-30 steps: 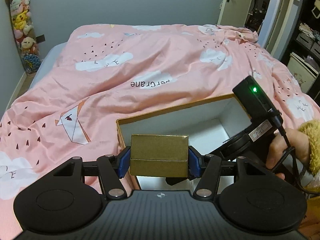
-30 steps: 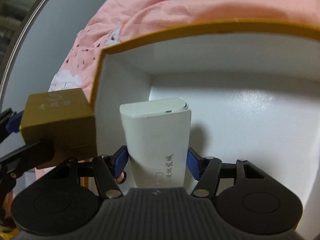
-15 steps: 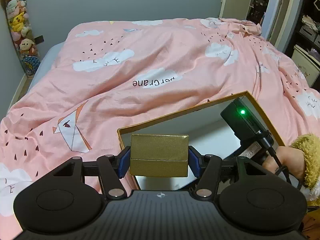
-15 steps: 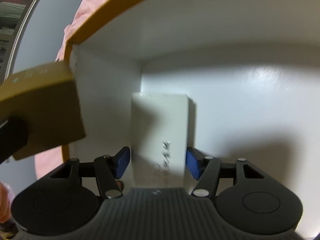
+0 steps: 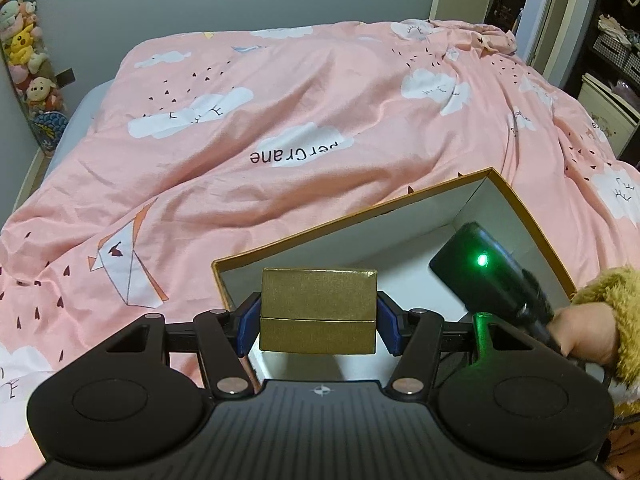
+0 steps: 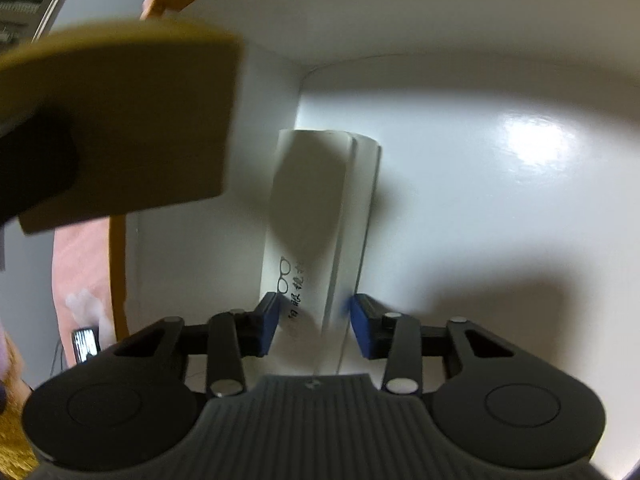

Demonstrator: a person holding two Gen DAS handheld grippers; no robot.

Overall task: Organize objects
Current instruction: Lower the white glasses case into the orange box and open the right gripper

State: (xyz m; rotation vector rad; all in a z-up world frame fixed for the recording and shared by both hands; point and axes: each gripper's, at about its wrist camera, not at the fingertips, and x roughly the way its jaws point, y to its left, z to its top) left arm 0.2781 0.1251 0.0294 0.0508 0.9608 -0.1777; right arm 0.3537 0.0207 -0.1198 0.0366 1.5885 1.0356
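Item: packing step, two pieces in play. My left gripper [image 5: 318, 322] is clamped on the gold box [image 5: 318, 310], held over the near corner of the open carton [image 5: 516, 204] on the pink duvet [image 5: 280, 120]. My right gripper [image 6: 314, 322] is down inside the carton; the white glasses case [image 6: 320, 216] lies by the left wall, pads flanking it, seemingly just parted, though shadow obscures contact. Next: withdraw right, lower the gold box beside the case.
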